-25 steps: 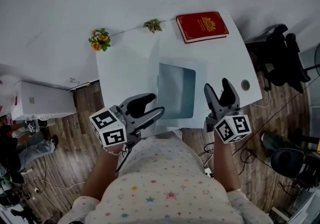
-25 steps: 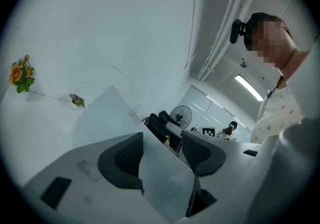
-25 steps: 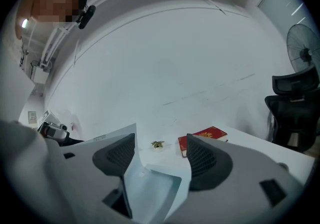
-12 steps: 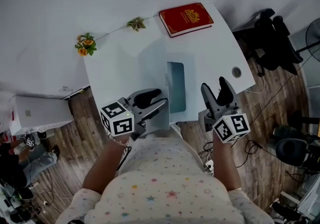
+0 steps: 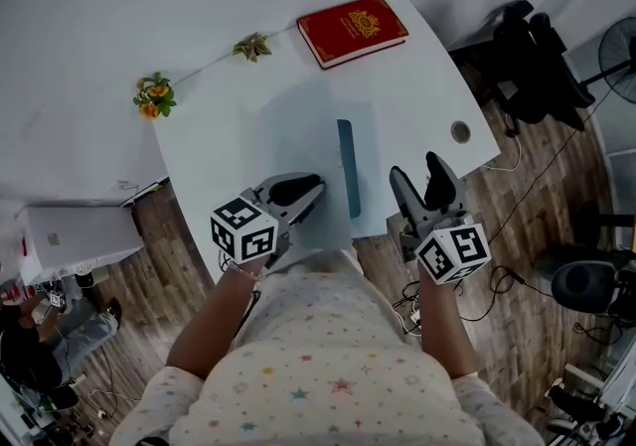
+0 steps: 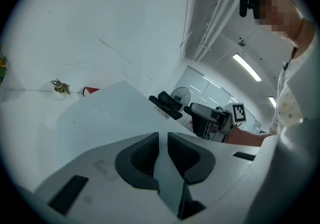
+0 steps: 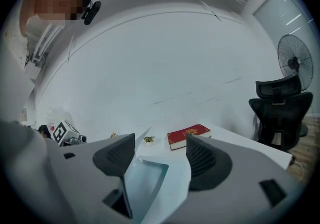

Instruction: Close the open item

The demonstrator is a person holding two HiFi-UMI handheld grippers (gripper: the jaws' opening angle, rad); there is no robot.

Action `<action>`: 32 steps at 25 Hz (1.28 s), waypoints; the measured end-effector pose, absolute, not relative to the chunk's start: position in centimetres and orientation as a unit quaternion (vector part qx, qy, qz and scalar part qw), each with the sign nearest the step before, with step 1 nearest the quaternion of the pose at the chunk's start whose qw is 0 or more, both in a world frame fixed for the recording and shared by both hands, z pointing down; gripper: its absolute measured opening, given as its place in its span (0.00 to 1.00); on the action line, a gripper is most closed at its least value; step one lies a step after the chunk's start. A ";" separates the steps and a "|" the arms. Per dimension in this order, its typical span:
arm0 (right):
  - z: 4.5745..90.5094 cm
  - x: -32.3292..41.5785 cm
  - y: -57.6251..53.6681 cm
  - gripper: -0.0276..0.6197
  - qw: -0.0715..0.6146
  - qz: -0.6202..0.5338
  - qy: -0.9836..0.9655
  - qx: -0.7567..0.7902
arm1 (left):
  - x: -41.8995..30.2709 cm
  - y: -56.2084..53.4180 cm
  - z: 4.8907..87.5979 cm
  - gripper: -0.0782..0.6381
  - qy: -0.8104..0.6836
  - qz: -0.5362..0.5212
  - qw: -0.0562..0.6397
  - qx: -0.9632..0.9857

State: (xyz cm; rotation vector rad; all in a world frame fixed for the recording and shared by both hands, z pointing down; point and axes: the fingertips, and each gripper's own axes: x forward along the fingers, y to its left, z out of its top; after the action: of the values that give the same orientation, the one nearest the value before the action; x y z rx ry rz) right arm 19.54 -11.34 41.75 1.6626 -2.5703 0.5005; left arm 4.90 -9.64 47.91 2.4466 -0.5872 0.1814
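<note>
White desk [image 5: 417,86], set against a white wall.

1. Pale folder [image 5: 298,136]: lies at the middle of the desk, near the front edge. Its cover is raised and swung over, so only a narrow teal strip of the inside shows along the cover's right side in the head view.
2. Left claw [image 5: 308,198]: jaws pressed together on the near edge of the folder's cover; the left gripper view shows the thin sheet pinched between the two dark pads.
3. Right claw [image 5: 415,168]: jaws spread wide, holding nothing. It hangs just right of the folder at the desk's front edge; its own view looks across the teal inside towards the wall.
4. Red book [image 5: 353,30]: closed, gold emblem on the cover, flat at the far right corner of the desk, well apart from the folder.
5. Orange flower sprig [image 5: 151,96] and smaller green sprig [image 5: 251,47]: along the far edge by the wall.
6. Black chair [image 5: 527,47]: on the wooden floor to the right of the desk.
</note>
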 end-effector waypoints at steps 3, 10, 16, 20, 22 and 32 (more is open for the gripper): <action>42.1 19.6 -11.3 0.51 0.023 0.163 -0.826 0.539 | 5.6 -9.9 48.5 0.18 -0.219 0.082 0.293 0.927; 43.4 19.9 -11.4 0.51 0.034 0.172 -0.821 0.543 | 8.1 -9.9 51.4 0.17 -0.191 0.120 0.298 0.927; 45.7 19.8 -10.8 0.51 0.053 0.193 -0.817 0.541 | 8.7 -10.5 53.3 0.17 -0.196 0.129 0.302 0.924; 47.0 19.7 -10.8 0.51 0.067 0.200 -0.816 0.539 | 8.7 -10.8 53.9 0.17 -0.197 0.135 0.304 0.922; 47.7 19.8 -11.0 0.51 0.073 0.204 -0.814 0.538 | 8.6 -11.0 54.1 0.17 -0.198 0.136 0.305 0.922; 52.0 18.8 -11.3 0.51 0.113 0.239 -0.813 0.518 | 8.0 -11.4 54.6 0.17 -0.207 0.143 0.301 0.920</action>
State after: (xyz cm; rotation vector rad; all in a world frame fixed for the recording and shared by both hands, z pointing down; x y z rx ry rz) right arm 18.81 -11.25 52.05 1.5193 -2.3860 0.7010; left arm 8.05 -11.39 54.61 2.4399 -0.5491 0.3805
